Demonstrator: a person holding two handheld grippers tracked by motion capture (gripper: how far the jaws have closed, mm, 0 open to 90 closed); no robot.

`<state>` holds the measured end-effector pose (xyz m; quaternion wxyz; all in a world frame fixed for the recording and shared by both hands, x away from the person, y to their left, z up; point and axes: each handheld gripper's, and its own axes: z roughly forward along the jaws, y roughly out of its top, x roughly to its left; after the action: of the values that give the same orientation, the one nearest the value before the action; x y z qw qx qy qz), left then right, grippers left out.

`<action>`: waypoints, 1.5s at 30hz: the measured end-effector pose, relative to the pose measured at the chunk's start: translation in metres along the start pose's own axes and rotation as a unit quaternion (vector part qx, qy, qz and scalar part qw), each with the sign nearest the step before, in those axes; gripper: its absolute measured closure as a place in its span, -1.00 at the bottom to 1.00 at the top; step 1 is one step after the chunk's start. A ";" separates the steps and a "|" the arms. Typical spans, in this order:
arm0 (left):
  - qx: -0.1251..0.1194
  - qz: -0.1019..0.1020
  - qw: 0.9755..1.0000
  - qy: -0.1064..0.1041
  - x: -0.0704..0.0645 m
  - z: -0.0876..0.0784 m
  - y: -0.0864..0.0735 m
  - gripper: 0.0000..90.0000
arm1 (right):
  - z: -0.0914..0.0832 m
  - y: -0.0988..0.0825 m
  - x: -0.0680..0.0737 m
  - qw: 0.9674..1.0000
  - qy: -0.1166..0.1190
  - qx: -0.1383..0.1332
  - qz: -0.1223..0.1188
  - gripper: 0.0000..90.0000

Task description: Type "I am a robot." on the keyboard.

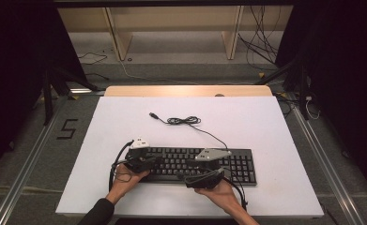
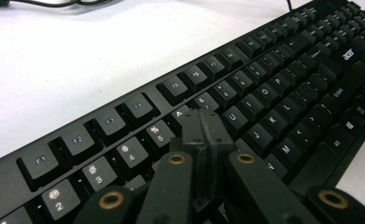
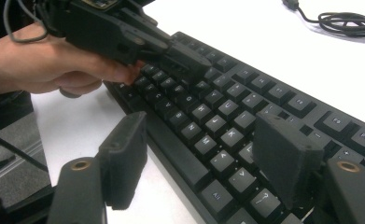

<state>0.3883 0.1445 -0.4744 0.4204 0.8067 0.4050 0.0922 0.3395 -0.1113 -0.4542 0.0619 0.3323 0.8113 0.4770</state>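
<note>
My left gripper point(image 2: 204, 125), jaws pressed together into one blunt tip, pokes at the keyboard point(image 1: 190, 164) near the number row; my right gripper point(image 3: 208, 154) hovers spread over the front edge (nothing between). The keyboard lies near the table point(image 1: 275, 136) front, bare room behind.

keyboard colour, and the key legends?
Black keyboard with white legends; clearest in the left gripper view.
</note>
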 end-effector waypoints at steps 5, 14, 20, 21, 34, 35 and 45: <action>0.008 0.001 1.000 0.004 0.000 0.005 0.000 0.97 | -0.002 -0.001 0.002 1.000 0.001 -0.002 -0.001 -0.20; 0.019 -0.009 1.000 -0.005 0.004 0.008 -0.001 0.98 | -0.005 -0.002 0.002 1.000 0.001 -0.003 -0.001 -0.20; 0.018 0.000 1.000 0.001 0.002 0.007 -0.001 0.98 | -0.006 -0.003 0.002 1.000 0.000 -0.002 0.000 -0.20; 0.017 -0.001 1.000 0.001 0.002 0.007 -0.001 0.98 | -0.005 -0.003 0.002 1.000 0.000 -0.002 0.001 -0.20; -0.012 -0.015 1.000 -0.010 0.003 -0.008 0.000 0.73 | -0.006 -0.003 0.001 1.000 -0.002 -0.005 0.002 -0.20; -0.014 -0.018 1.000 -0.010 0.002 -0.010 0.000 0.69 | -0.006 -0.003 0.000 1.000 -0.003 -0.005 0.003 -0.20; -0.053 -0.026 0.998 -0.024 0.004 -0.034 -0.003 0.29 | -0.008 -0.002 -0.006 1.000 -0.012 -0.008 0.010 -0.06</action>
<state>0.3719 0.1691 -0.4559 0.4745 0.7744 0.4101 0.0834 0.3395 -0.1218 -0.4529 0.0697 0.3454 0.8034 0.4800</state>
